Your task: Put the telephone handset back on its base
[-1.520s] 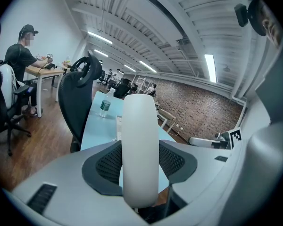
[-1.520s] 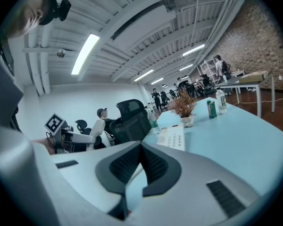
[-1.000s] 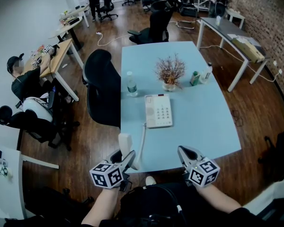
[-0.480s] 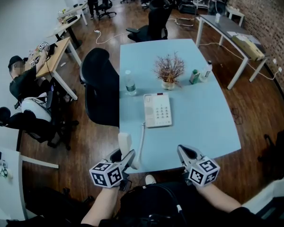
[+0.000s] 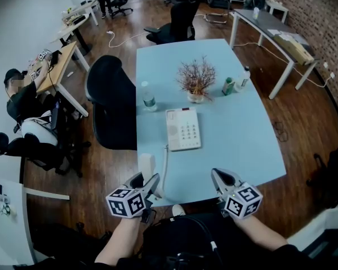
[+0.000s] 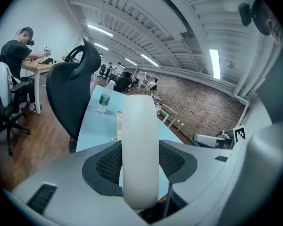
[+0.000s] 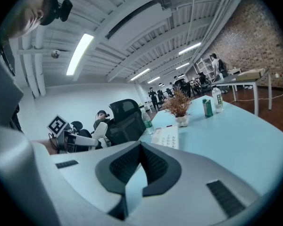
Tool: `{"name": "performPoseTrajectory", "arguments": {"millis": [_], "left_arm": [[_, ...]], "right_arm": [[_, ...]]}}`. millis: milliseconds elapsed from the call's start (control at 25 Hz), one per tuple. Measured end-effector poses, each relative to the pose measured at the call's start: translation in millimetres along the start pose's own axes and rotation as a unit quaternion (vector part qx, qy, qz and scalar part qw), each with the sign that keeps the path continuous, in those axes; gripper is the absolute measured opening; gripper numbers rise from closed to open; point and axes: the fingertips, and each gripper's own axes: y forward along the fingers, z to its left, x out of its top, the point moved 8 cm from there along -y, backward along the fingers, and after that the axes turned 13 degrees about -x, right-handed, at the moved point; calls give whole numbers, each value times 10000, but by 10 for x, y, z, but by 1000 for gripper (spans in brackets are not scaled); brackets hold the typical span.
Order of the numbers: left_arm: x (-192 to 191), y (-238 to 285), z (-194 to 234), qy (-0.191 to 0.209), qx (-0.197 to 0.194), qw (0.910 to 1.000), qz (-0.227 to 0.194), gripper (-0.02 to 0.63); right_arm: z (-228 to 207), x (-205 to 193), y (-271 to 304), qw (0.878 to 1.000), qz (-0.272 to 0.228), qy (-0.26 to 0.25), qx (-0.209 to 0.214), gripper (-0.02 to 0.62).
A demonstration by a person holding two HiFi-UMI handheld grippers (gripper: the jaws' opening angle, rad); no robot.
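Left gripper [image 5: 147, 180] clamping white handset [image 6: 140, 149] across its middle, jaws standing wide around it, handset sticking up out of them. Holding it right at near-left edge of blue desk [image 5: 236, 145], cord [image 5: 164, 165] running from there up to phone base [image 5: 183, 129]. Base sitting mid-desk, apart from handset. Right gripper [image 7: 140, 147] hovering over near edge, jaws pinched together, gripping nothing. Potted plant [image 5: 196, 83] and water bottle [image 5: 148, 97] sitting beyond base.
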Motion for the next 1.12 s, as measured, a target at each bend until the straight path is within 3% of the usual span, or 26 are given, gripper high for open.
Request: {"name": "performPoseTrajectory", "arguments": {"millis": [520,880,1120], "left_arm": [[336,805,121,-128,170,9997,90,219],[793,1901,717,-418,1021,9938,152,219],[864,2538,1093,-301,1666,9826,767,219]], "right_arm": [[-568,338,94,9999,-53,-47,-125,14],[-918,425,183,9999,53,-73,-60,15],[-1090,468,187,9999,108,-73,-58,14]]}}
